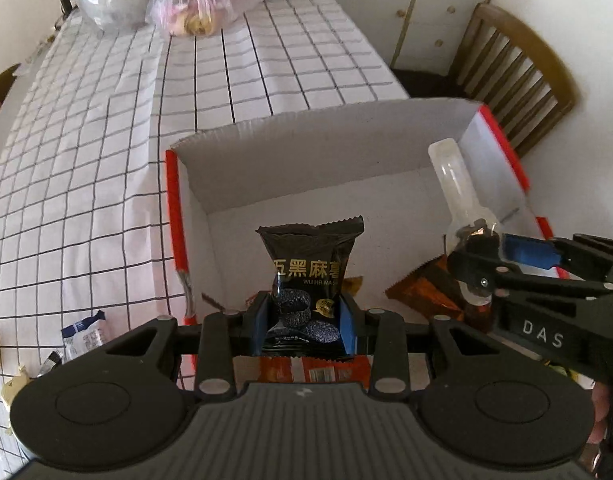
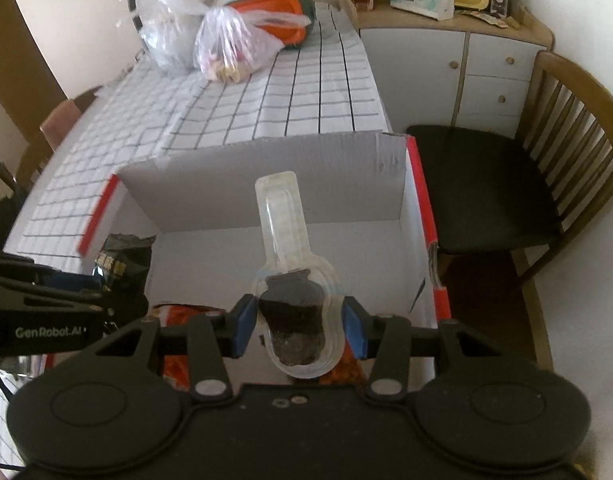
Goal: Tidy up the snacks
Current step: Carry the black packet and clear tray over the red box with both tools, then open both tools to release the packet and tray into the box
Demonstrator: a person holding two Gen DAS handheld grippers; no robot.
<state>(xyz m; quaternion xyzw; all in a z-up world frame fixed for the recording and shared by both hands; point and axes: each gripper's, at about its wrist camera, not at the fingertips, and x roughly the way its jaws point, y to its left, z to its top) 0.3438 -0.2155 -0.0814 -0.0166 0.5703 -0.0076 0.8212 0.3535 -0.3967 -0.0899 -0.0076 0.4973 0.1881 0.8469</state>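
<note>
My left gripper [image 1: 306, 322] is shut on a black snack packet with gold lettering [image 1: 311, 254], held upright over the open cardboard box [image 1: 306, 148]. The box is white inside with red edges and sits on the checked tablecloth. In the right wrist view my right gripper [image 2: 298, 330] is shut on a clear plastic spoon-shaped pack [image 2: 284, 224] with a dark snack in its bowl, also above the box [image 2: 266, 176]. The right gripper [image 1: 490, 256] with its clear pack [image 1: 454, 176] shows at the right of the left wrist view. The left gripper's black packet [image 2: 122, 260] appears at the left of the right wrist view.
Orange snack wrappers [image 1: 422, 288] lie on the box floor. Loose packets [image 1: 84, 336] lie on the tablecloth left of the box. Plastic bags [image 2: 230, 44] and an orange container [image 2: 274, 12] stand at the table's far end. A wooden chair [image 2: 546, 168] and a cabinet [image 2: 486, 64] are to the right.
</note>
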